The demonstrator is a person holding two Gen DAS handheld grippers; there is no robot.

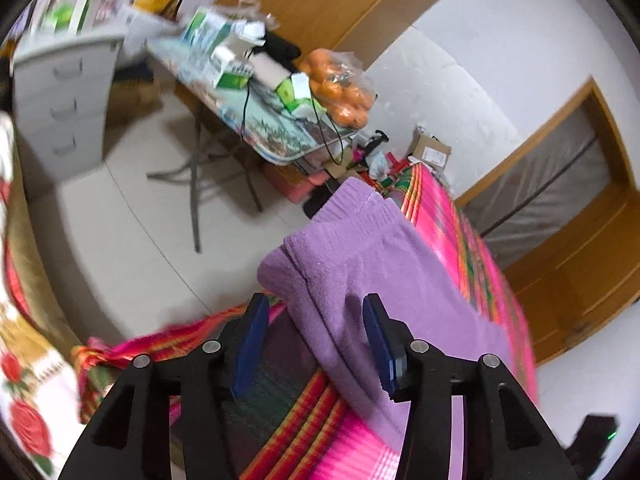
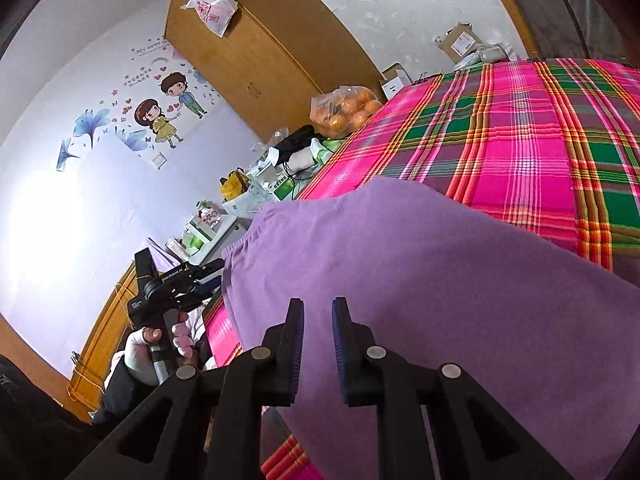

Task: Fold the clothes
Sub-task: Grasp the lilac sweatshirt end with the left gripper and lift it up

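The soft lilac fleece garment (image 2: 420, 264) lay on the bed, spread over the pink, green and orange plaid cover (image 2: 520, 128), and from your left gripper (image 1: 316, 340) you saw it running away from you as a long band, its length pointing toward the far corner of the bed, with a ribbed cuff or hem (image 1: 360, 204) at the far end. It showed at least two layers along the edge nearest the floor, so it lay at least partly doubled over; how many folds it held I could not tell. Your left jaws stood spread wide with nothing between them, the near end of the fleece lying under and just ahead of the right-hand pad, so the cloth sat slightly to the right of their midline. Your right gripper (image 2: 318, 344) hung over the broad middle of the same fleece, its jaws parted by a narrower gap and holding nothing, though whether the tips touched the pile was hard to judge. From the right wrist view your other hand (image 2: 160, 340) and its tool sat off the left edge of the garment, beside a gathered border (image 2: 244, 242), so each gripper was close to its own part of the cloth. The near end was cut off by the frame in both views, the left view was smeared by motion, and the garment's full outline, sleeves or legs, stayed hidden.
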